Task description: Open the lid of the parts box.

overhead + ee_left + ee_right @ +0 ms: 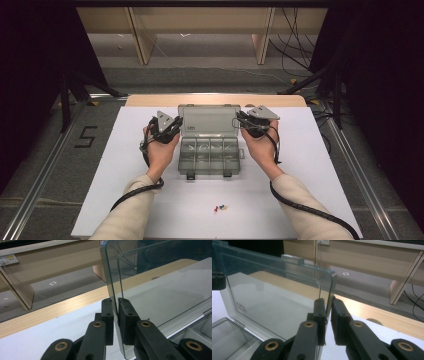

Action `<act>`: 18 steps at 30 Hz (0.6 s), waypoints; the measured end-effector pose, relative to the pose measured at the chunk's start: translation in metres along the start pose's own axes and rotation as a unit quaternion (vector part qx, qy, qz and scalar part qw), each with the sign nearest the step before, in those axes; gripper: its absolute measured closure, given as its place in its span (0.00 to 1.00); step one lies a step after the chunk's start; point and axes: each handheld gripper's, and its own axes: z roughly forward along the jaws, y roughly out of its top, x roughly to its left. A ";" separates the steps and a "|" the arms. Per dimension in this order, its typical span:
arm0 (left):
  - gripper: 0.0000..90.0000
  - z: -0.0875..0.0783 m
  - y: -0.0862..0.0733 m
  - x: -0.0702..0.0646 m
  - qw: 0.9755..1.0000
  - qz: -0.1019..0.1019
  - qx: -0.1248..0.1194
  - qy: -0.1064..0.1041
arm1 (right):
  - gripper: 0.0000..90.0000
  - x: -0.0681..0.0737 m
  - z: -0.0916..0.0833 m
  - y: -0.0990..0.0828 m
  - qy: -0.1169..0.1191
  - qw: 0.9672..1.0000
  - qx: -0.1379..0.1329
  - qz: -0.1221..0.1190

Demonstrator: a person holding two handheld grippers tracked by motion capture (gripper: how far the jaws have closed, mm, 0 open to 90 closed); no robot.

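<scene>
From above, the clear box [209, 150] sits mid-table, its lid [208, 121] raised between the left gripper [172, 126] and the right gripper [243, 122]. In the left gripper view, the jaws pinch the lid's edge. In the right gripper view, the jaws clamp the opposite edge.

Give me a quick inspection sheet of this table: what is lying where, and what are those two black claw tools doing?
Surface: white sheet on a wooden table.
Job's things: clear compartment box, its lid raised upright.
Clutter: few coloured push pins near the front edge.
Grippers: left gripper clamps the lid's left edge; right gripper clamps its right edge.
Cables: a black cable trails along each forearm; loose wires on the floor behind.
Surroundings: wooden shelf legs, a floor marking, dark sides.
</scene>
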 end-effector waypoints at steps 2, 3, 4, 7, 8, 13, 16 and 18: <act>0.92 0.000 -0.001 0.000 1.000 -0.002 0.001 0.000 | 0.92 0.000 0.001 -0.001 0.000 1.000 0.002 -0.001; 0.92 0.001 -0.001 0.000 1.000 -0.003 0.001 0.000 | 0.93 0.000 0.001 -0.003 0.003 1.000 0.010 -0.001; 0.92 0.001 -0.001 0.000 1.000 -0.003 0.001 0.000 | 0.93 0.001 0.002 -0.005 0.003 1.000 0.012 0.001; 0.92 0.001 -0.002 0.000 1.000 -0.003 0.003 -0.001 | 0.93 0.000 0.003 -0.006 0.002 1.000 0.014 0.002; 0.92 0.001 -0.002 0.000 1.000 -0.006 0.003 -0.002 | 0.93 -0.001 0.003 -0.006 -0.001 1.000 0.010 -0.004; 0.92 0.002 -0.004 0.000 1.000 -0.006 0.007 -0.002 | 0.93 -0.001 0.004 -0.007 0.001 1.000 0.011 -0.004; 0.92 0.003 -0.006 0.000 1.000 -0.005 0.012 -0.003 | 0.93 0.001 0.004 -0.008 0.000 1.000 0.015 0.002; 0.92 0.003 -0.007 0.000 1.000 -0.006 0.014 -0.004 | 0.93 0.000 0.005 -0.009 0.000 1.000 0.017 -0.002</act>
